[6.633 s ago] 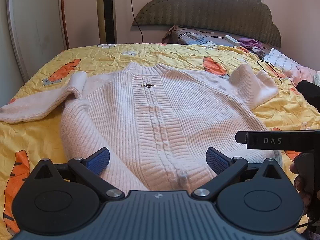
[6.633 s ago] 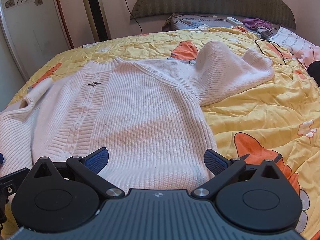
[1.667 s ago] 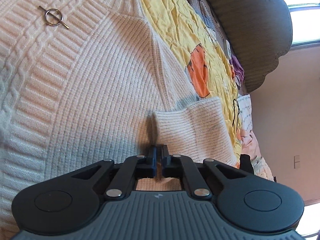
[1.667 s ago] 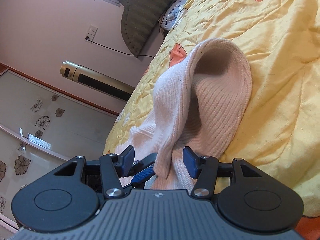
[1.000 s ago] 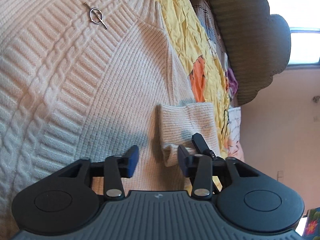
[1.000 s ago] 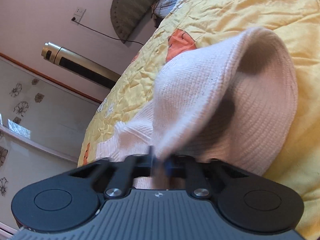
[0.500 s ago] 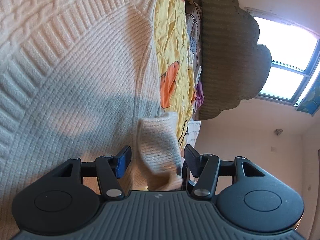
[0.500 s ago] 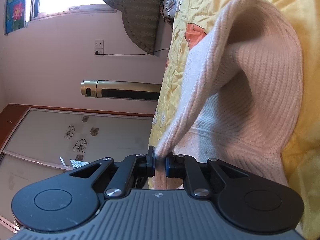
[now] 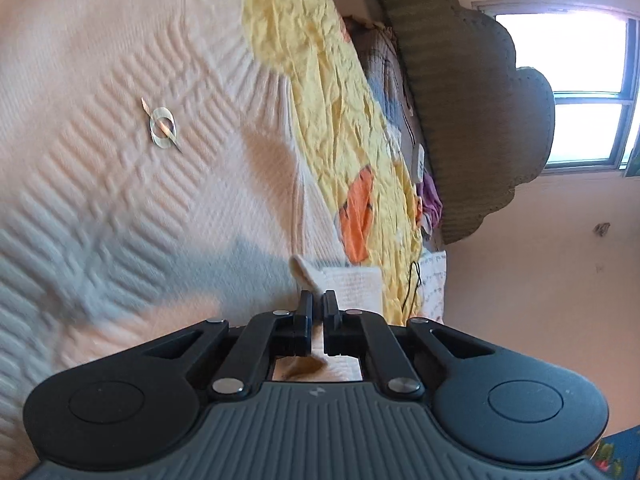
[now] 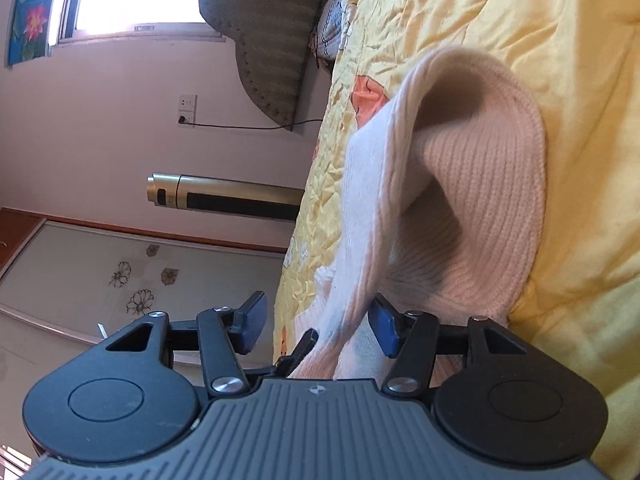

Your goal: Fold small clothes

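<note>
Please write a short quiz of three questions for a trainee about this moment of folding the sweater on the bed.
1. True or false: the left claw is shut on the sleeve cuff of the pink sweater.
2. Multiple choice: the fingers of the right claw stand A) pressed together on the knit, B) apart with the sleeve passing between them, C) out of view.
3. Fill in: the sweater lies on a ___ quilt with orange patches.

Key: 1 true. 2 B. 3 yellow.
</note>
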`<state>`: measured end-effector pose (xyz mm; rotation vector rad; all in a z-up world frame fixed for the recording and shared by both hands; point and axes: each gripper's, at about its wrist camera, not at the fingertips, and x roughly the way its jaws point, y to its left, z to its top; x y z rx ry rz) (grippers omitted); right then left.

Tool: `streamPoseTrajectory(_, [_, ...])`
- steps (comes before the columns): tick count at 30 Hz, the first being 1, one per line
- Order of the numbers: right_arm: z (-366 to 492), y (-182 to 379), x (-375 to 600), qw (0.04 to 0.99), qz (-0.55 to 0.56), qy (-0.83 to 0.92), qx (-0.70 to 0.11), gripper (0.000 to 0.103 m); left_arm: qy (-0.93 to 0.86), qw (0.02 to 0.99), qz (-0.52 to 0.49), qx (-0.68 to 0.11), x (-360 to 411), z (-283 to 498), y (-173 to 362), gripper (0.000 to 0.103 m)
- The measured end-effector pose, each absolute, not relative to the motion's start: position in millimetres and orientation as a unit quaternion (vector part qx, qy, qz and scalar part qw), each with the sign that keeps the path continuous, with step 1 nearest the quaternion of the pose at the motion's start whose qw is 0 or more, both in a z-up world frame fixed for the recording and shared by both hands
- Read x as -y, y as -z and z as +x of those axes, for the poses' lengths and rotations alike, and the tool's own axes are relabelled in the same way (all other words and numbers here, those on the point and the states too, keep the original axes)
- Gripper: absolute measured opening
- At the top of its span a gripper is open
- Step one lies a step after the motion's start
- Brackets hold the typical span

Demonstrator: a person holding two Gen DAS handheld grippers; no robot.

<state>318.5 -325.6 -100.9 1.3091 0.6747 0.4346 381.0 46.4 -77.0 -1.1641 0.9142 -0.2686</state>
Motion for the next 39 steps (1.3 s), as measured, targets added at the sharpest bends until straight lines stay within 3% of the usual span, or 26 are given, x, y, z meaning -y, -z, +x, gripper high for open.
streamPoseTrajectory(6, [308.4,87.1,350.2,0.732,0.580,-0.218,-0.284,0.060,0.084,0.760,-0.523,-0.377,-141.5,368.7,48.7,0.000])
streamPoseTrajectory(11, [307.8,81.5,363.2,0.757,0.551,-0.197,-0.291,0.070,0.153,0.731,-0.519,-0.416,-105.4,356.2,59.6,0.007])
streamPoseTrajectory(12, [311.3,84.8,362.0,0.757,0.549,-0.187,-0.301,0.071,0.164,0.724,-0.518,-0.425,-92.6,355.9,64.5,0.018])
streamPoseTrajectory(13, [317.1,88.8,357.9,0.755,0.547,-0.175,-0.317,0.071,0.171,0.714,-0.521,-0.434,-79.1,356.2,71.7,0.038])
streamPoseTrajectory(14, [324.1,92.5,351.5,0.753,0.542,-0.170,-0.332,0.071,0.172,0.704,-0.527,-0.444,-66.2,357.2,80.2,0.051])
streamPoseTrajectory(15, [330.7,96.7,343.3,0.753,0.533,-0.171,-0.345,0.070,0.158,0.693,-0.536,-0.455,-54.9,356.5,89.4,0.074])
streamPoseTrajectory(16, [338.4,99.5,333.2,0.755,0.521,-0.164,-0.362,0.069,0.141,0.687,-0.544,-0.460,-47.4,356.2,96.8,0.077])
streamPoseTrajectory(19, [351.7,101.8,305.4,0.773,0.485,-0.155,-0.377,0.056,0.125,0.669,-0.578,-0.450,-37.1,358.4,113.2,0.077])
streamPoseTrajectory(21, [358.0,103.2,293.7,0.783,0.466,-0.156,-0.381,0.014,0.117,0.662,-0.595,-0.440,-35.1,361.3,117.3,0.077])
streamPoseTrajectory(28, [356.8,120.1,301.1,0.681,0.609,-0.204,-0.351,0.014,0.086,0.646,-0.643,-0.403,-27.6,367.8,126.6,0.078])
streamPoseTrajectory(34, [351.9,129.5,301.4,0.624,0.667,-0.240,-0.330,0.014,0.100,0.627,-0.654,-0.411,-11.8,374.8,130.9,0.075])
streamPoseTrajectory(35, [350.6,130.9,302.1,0.620,0.673,-0.241,-0.324,0.014,0.100,0.628,-0.652,-0.413,-10.4,375.3,130.8,0.070])
streamPoseTrajectory(36, [349.5,133.2,302.8,0.614,0.680,-0.244,-0.318,0.014,0.104,0.630,-0.646,-0.419,-5.9,377.8,130.7,0.047])
streamPoseTrajectory(37, [348.9,134.8,303.6,0.611,0.683,-0.242,-0.317,0.014,0.116,0.626,-0.642,-0.428,-2.9,381.4,131.6,0.033])
streamPoseTrajectory(39, [347.4,136.3,303.1,0.616,0.677,-0.240,-0.323,0.014,0.128,0.624,-0.633,-0.439,-0.3,384.4,130.6,0.029])
